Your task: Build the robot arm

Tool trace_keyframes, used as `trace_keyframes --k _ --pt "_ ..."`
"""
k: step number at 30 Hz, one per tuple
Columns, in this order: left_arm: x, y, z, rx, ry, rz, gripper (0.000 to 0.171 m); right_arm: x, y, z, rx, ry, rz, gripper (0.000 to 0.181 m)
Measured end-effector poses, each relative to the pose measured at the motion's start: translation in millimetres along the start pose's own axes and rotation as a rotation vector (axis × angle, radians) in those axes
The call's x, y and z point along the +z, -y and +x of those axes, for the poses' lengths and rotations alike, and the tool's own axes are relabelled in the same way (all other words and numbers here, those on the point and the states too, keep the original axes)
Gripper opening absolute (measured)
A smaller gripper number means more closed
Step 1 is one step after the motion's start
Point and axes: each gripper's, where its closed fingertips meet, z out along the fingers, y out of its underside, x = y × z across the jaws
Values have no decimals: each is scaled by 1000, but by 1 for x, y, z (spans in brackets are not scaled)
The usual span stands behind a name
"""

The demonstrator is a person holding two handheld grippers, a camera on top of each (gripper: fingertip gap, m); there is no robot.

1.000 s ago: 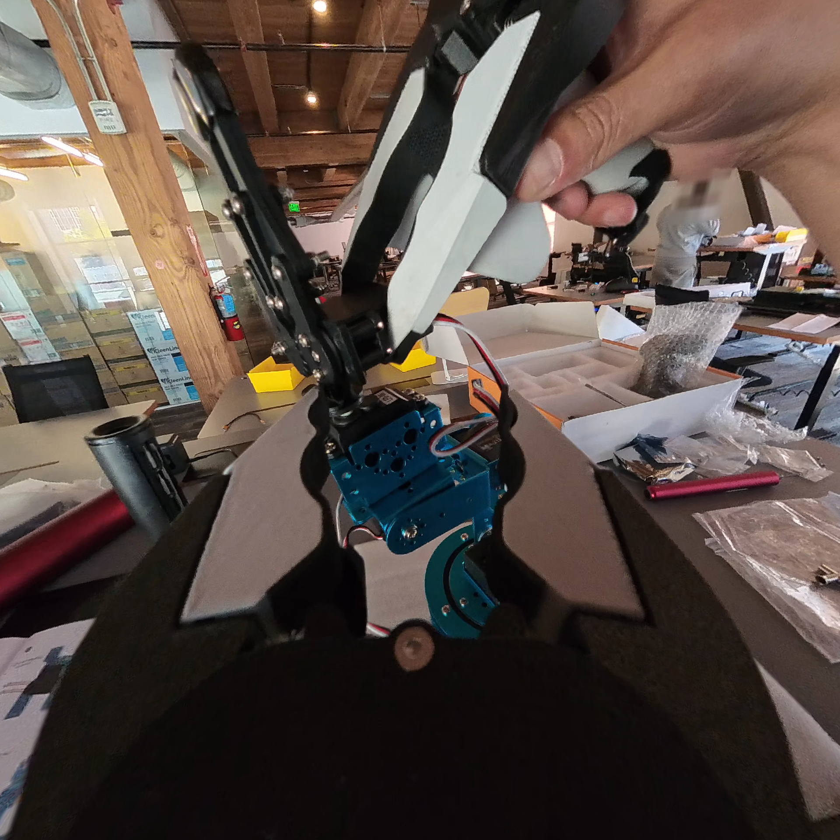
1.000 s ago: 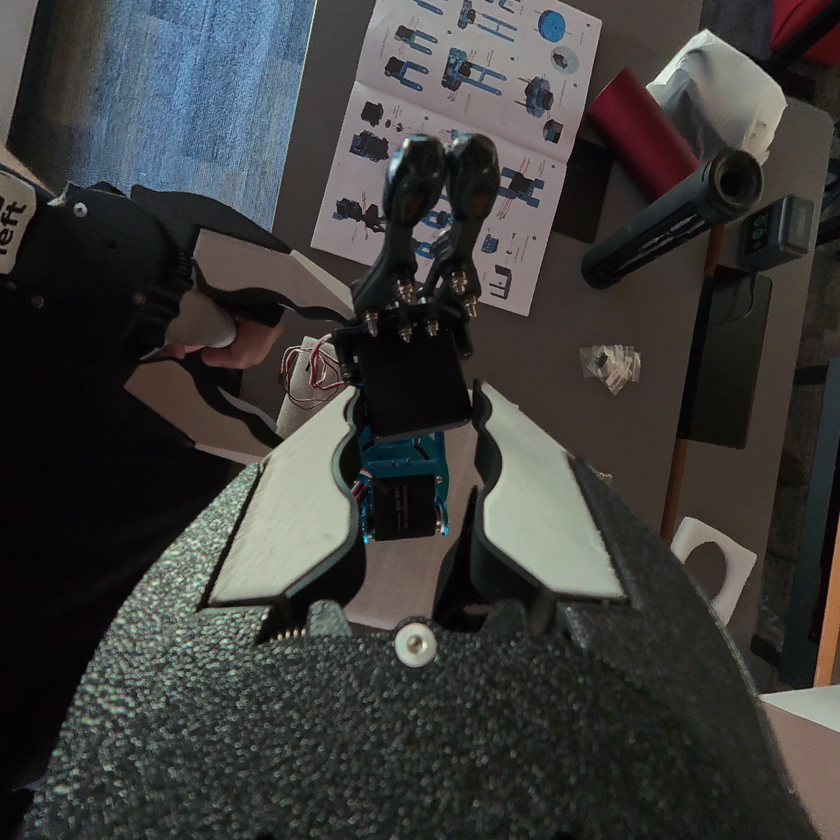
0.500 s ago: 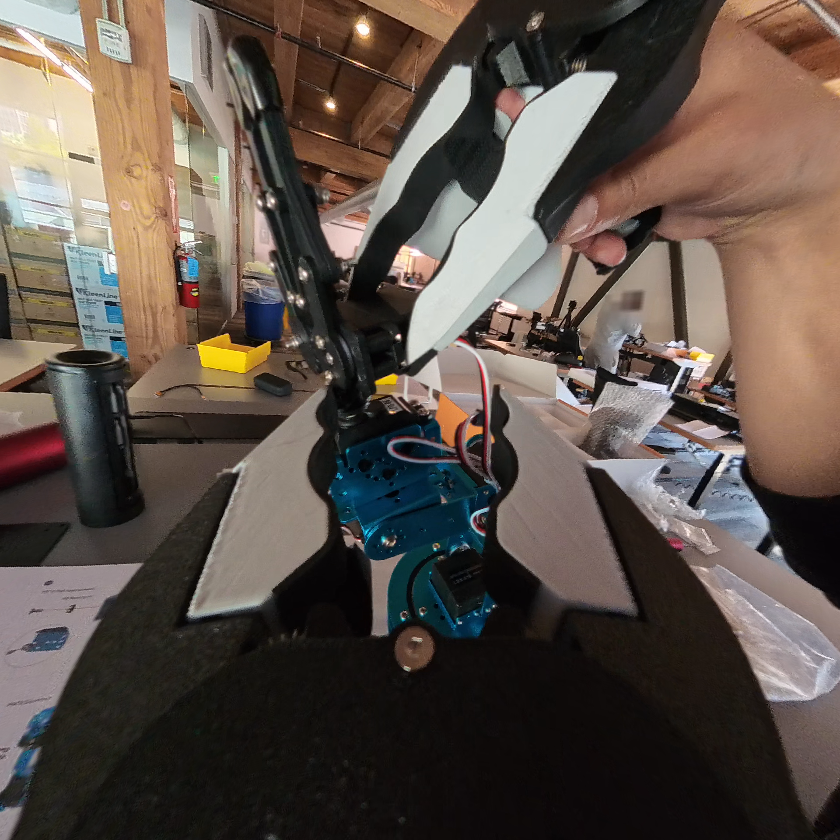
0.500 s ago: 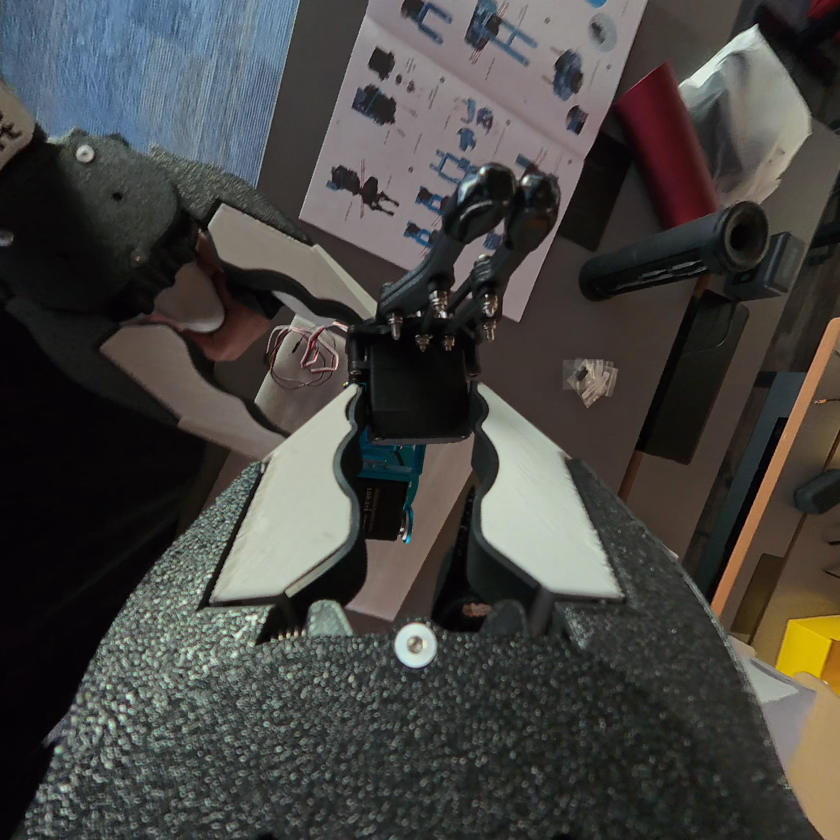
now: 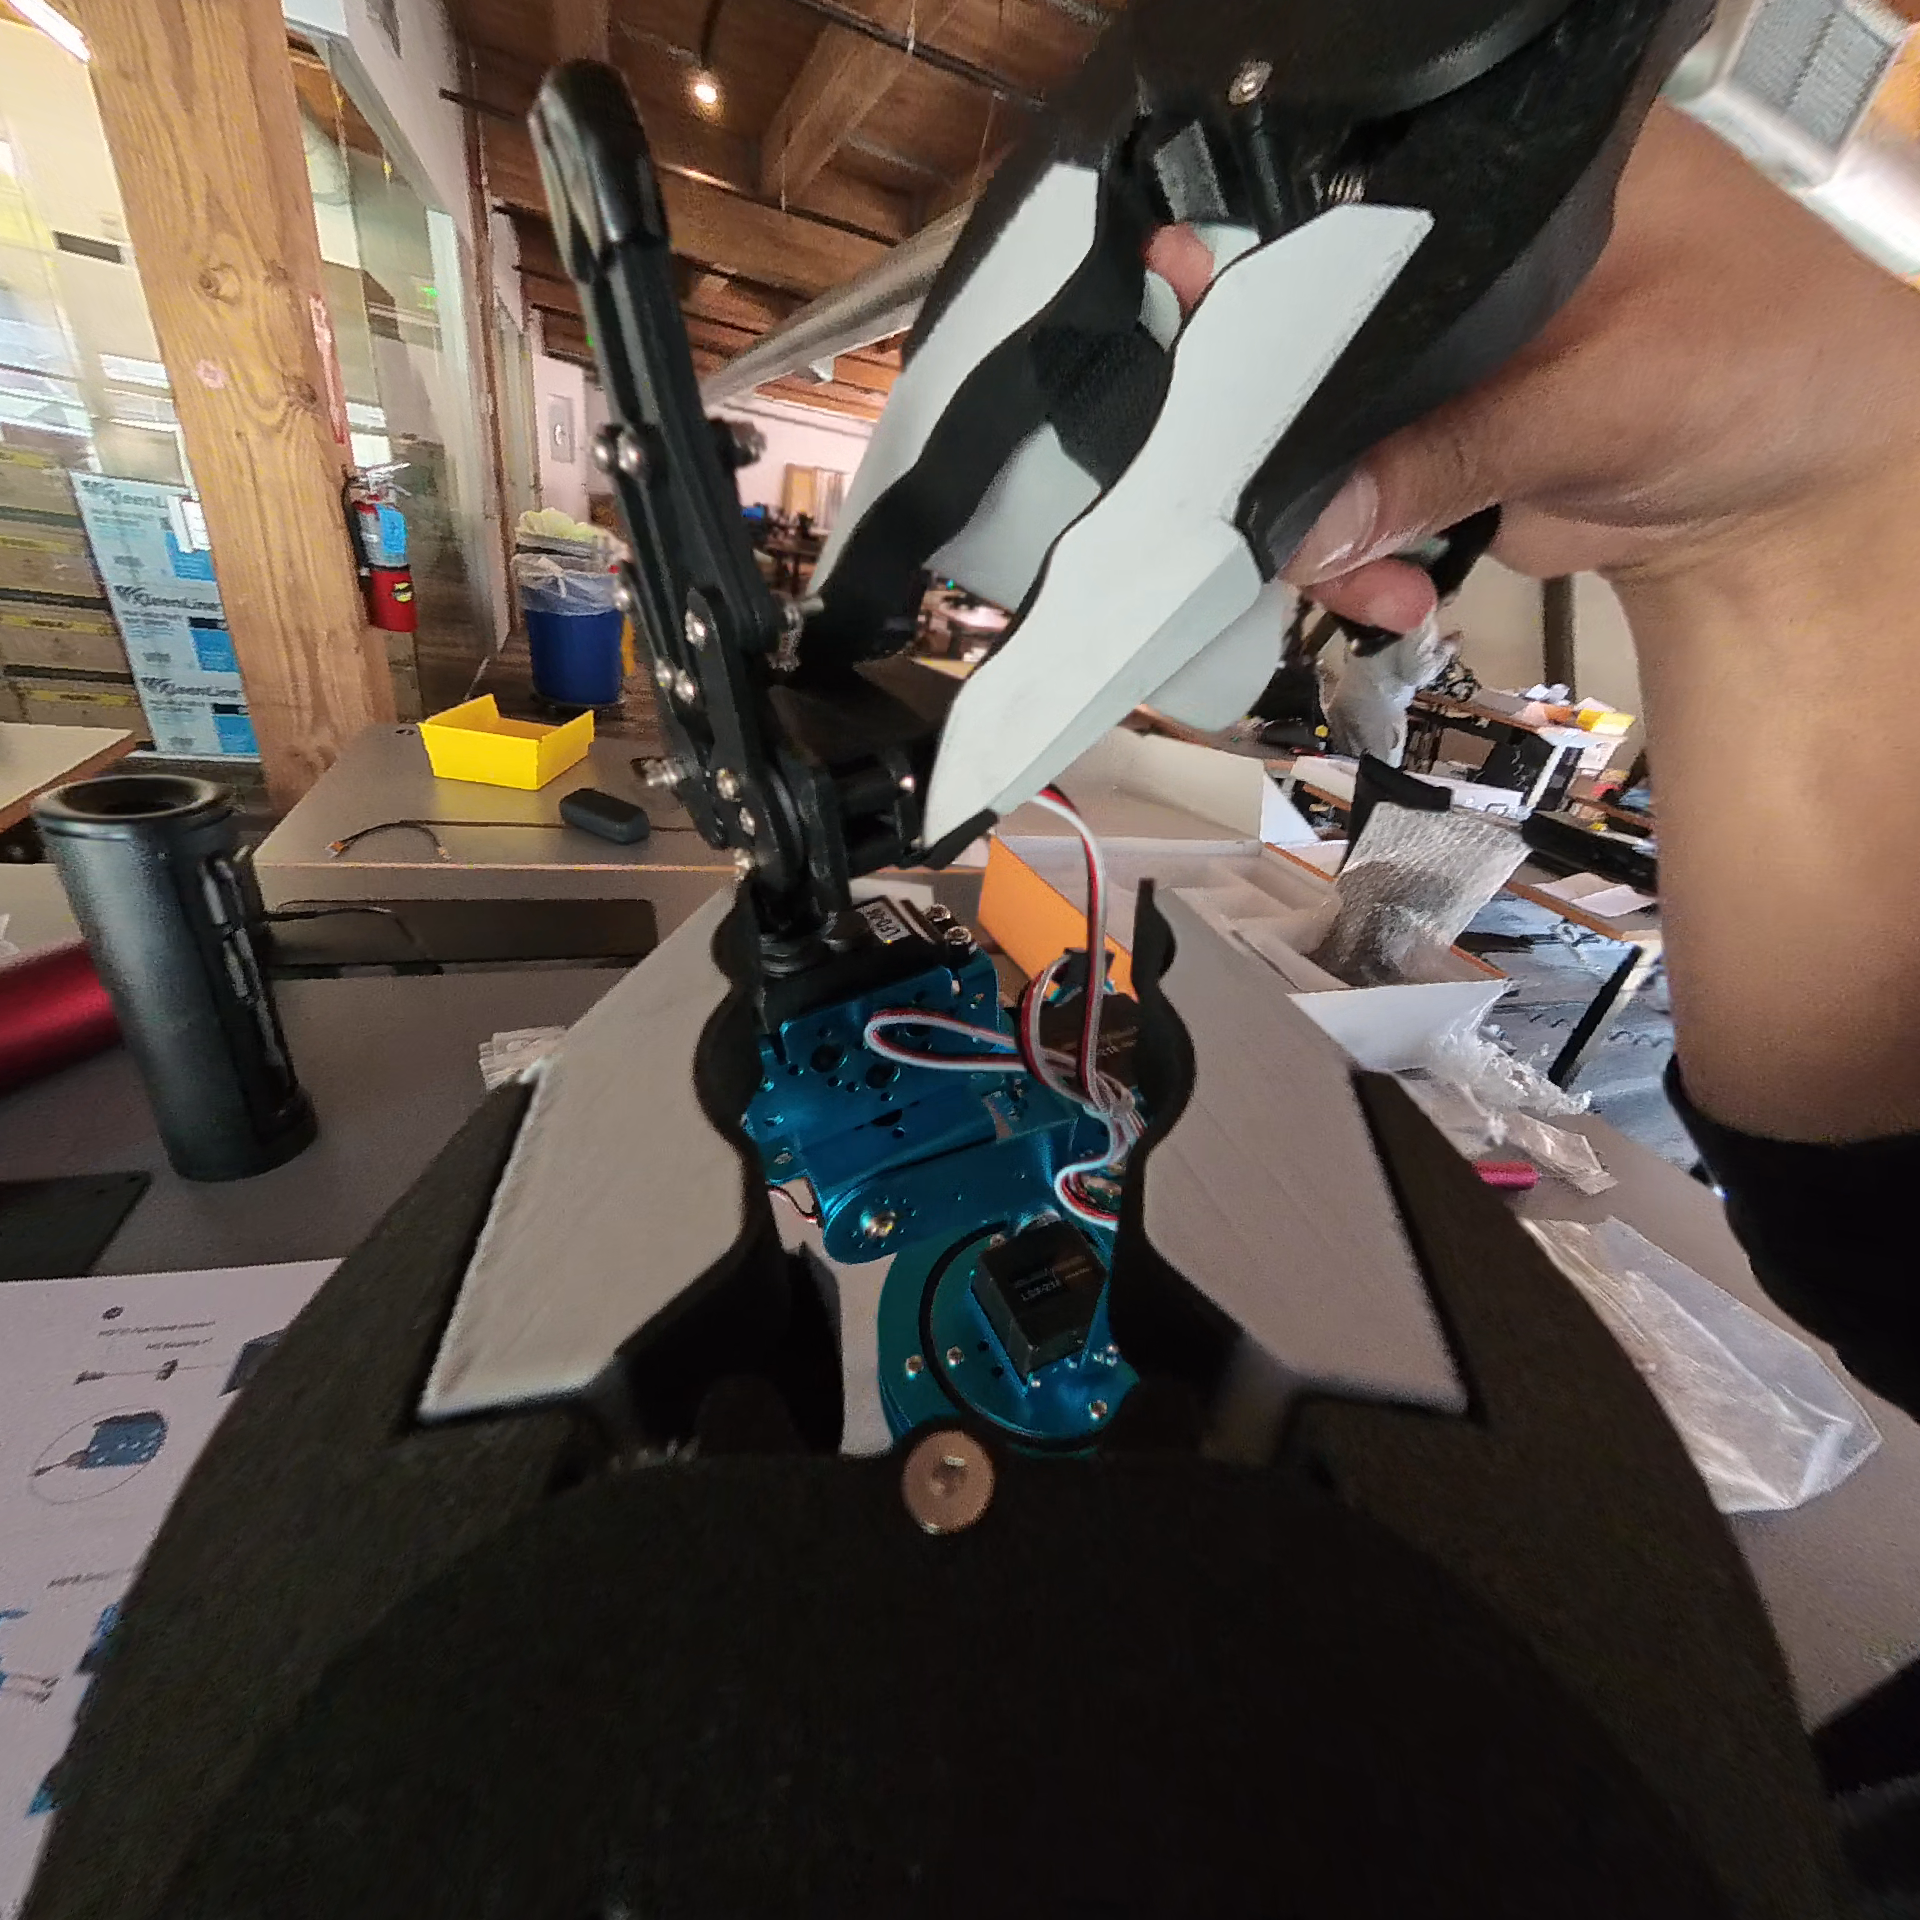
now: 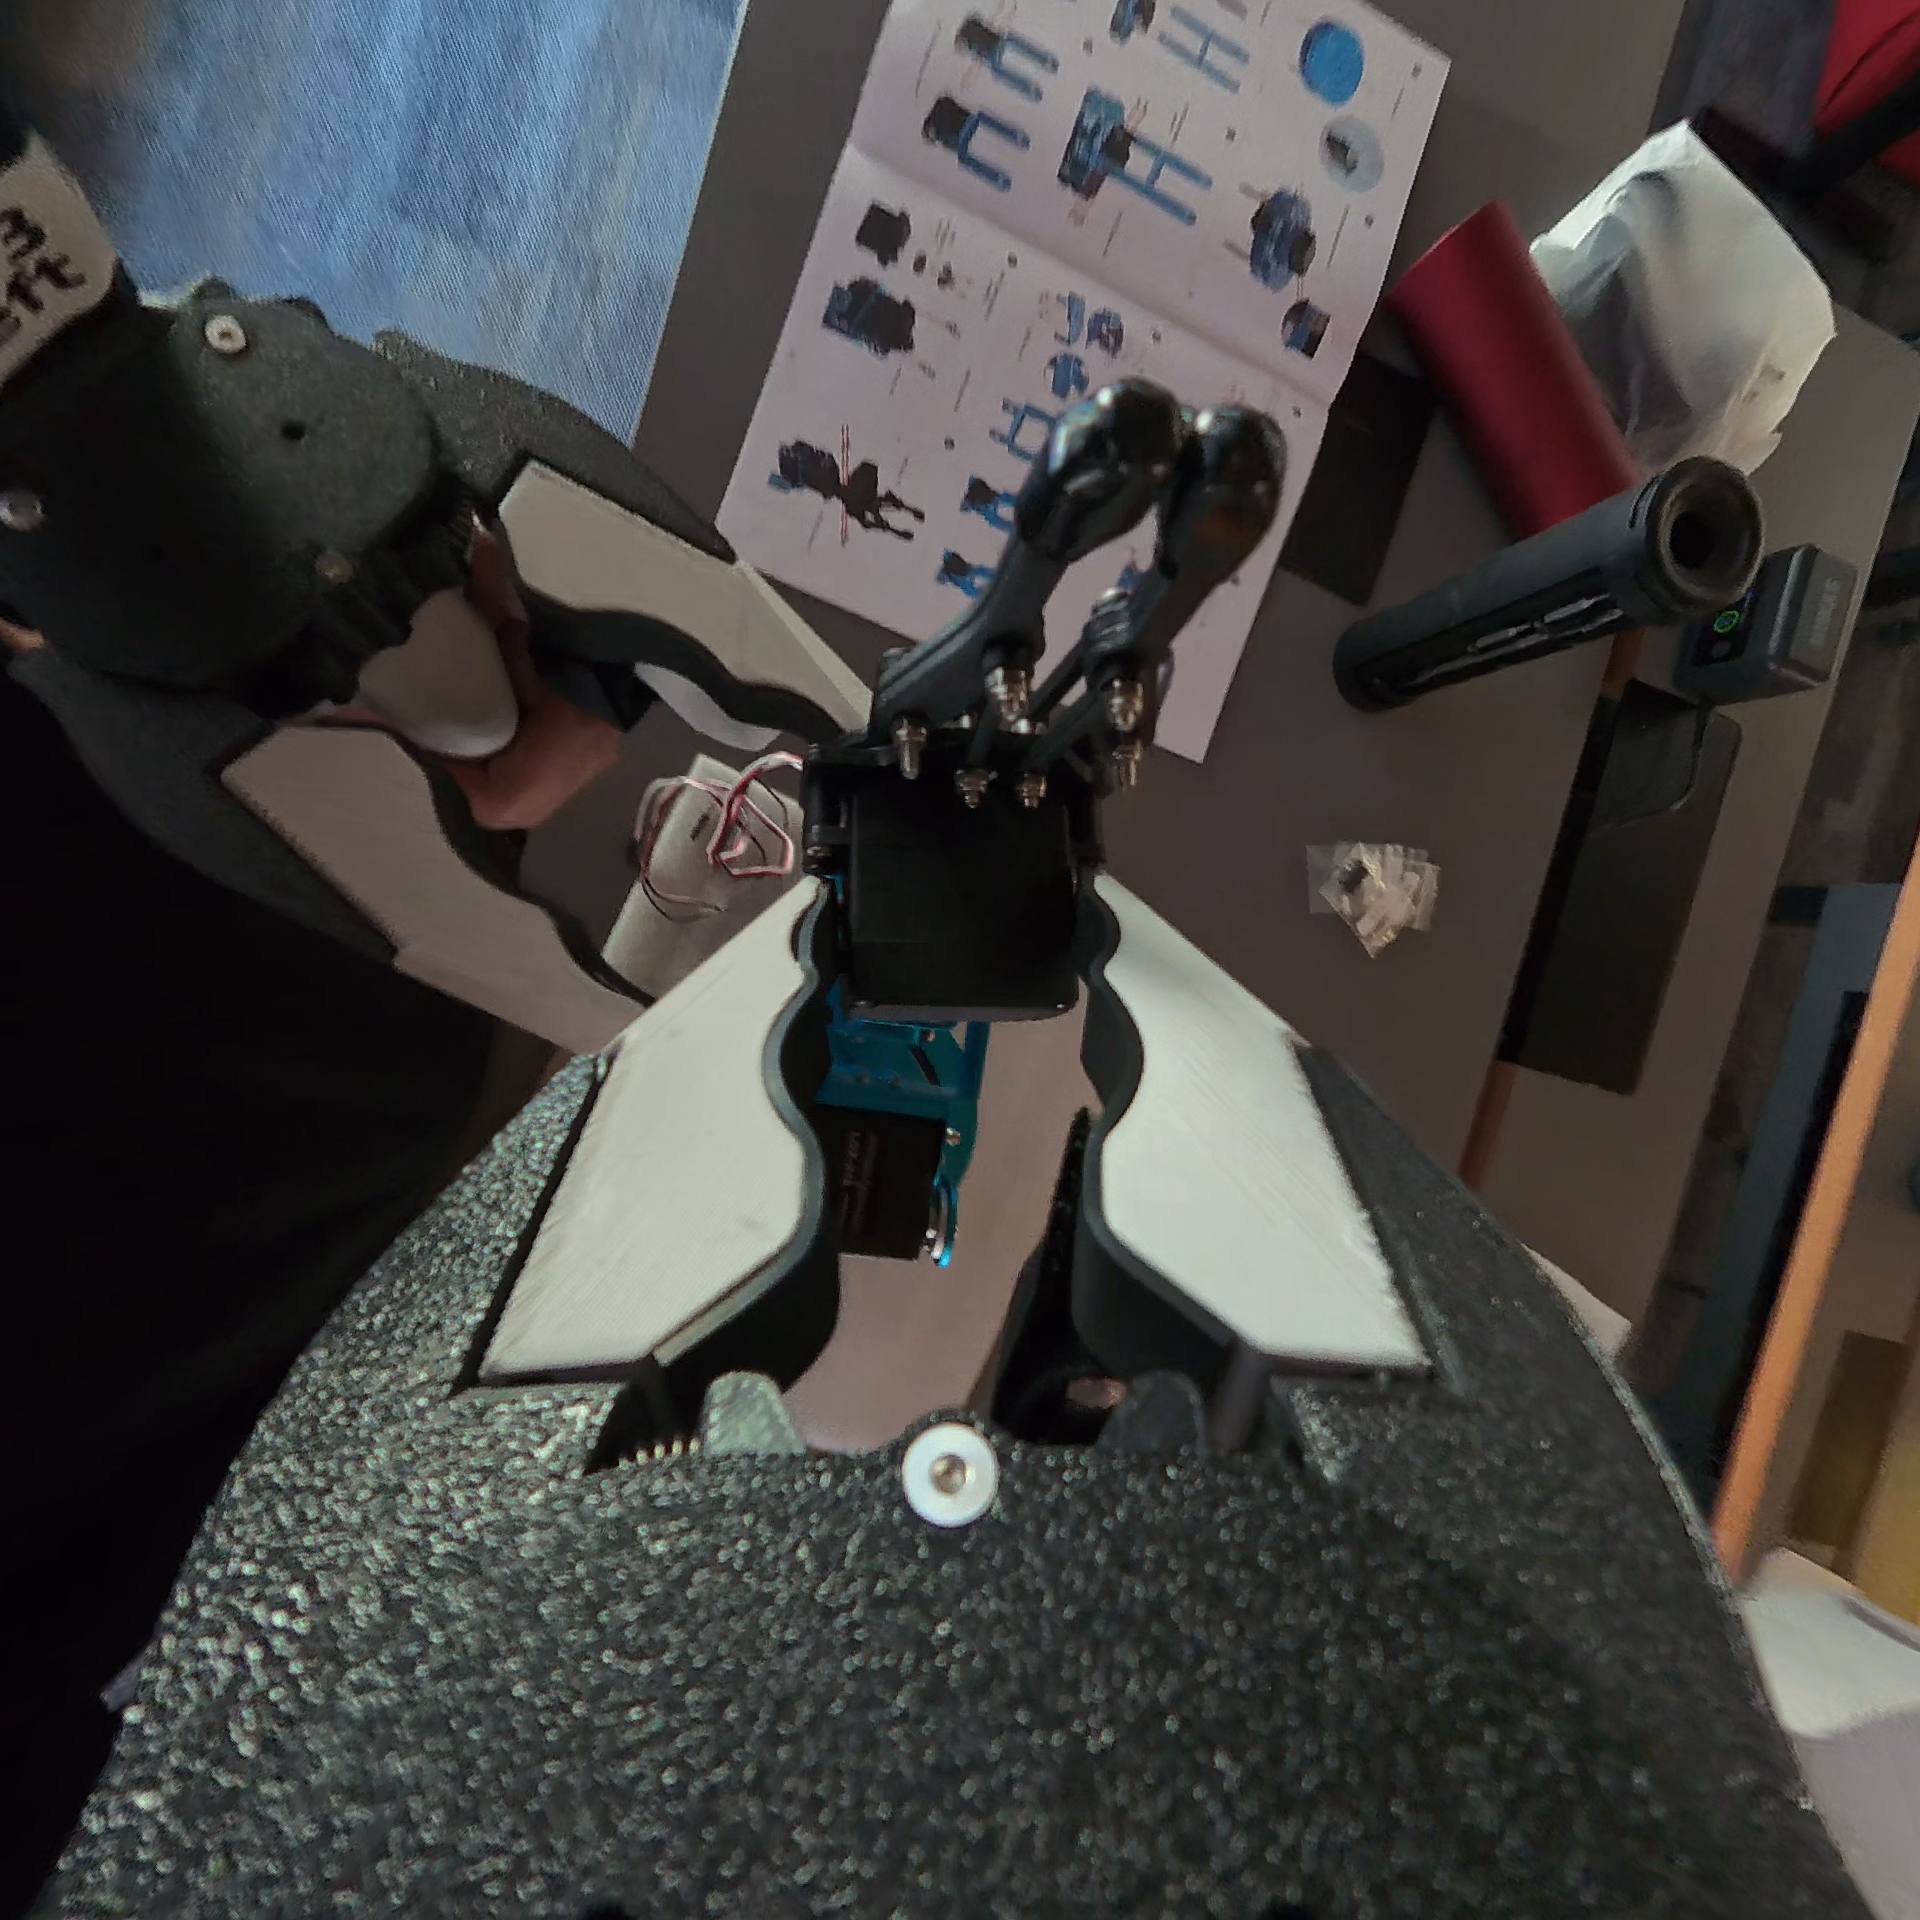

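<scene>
A small robot arm kit has a blue metal body (image 5: 894,1101) on a blue round base (image 5: 997,1361), red-white-black wires (image 5: 1081,997), and a shut black claw (image 5: 644,416) pointing up. My left gripper (image 5: 935,935) is shut on the blue body from both sides. My right gripper (image 6: 956,914) is shut on the black servo block (image 6: 956,904) at the foot of the claw (image 6: 1153,468). In the left wrist view it comes down from the upper right (image 5: 1039,665), held by a hand (image 5: 1621,436). The left gripper also shows in the right wrist view (image 6: 582,748).
An instruction sheet (image 6: 1091,312) lies on the grey table (image 6: 1299,1039). Nearby are a black cylinder (image 5: 166,987), a red tube (image 6: 1486,353), a small bag of parts (image 6: 1371,894) and clear plastic bags (image 5: 1714,1382). Behind are an open white box (image 5: 1351,997) and a yellow bin (image 5: 504,743). Both grippers' tips are close together, under 4 cm apart. The black cylinder (image 5: 166,987) is about equally far from each gripper, around 35 centimetres.
Both grippers keep their hold. The held arm and both views have swung: the claw now stands more upright, and the black cylinder looks upright and nearer in the left wrist view.
</scene>
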Motion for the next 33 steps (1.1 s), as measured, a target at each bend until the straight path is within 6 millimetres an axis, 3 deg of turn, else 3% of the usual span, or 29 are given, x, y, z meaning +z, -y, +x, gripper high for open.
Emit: trace_keyframes --k 12,15,18,22,27,33 --pt "4 0 -4 -21 180 -21 59 -4 0 -1 28 7 121 47" --pt "6 0 1 -6 181 -23 53 -12 -5 9 10 -70 179 68" --pt "8 0 7 16 183 -31 49 -20 -13 13 23 -97 255 78" --pt "9 -2 2 47 236 -55 47 -17 -12 7 46 -83 297 62" --pt "11 -2 4 56 233 -60 40 -25 -19 15 35 -189 261 79" --pt "16 -1 8 68 228 -54 42 -34 -20 15 48 -215 299 81"
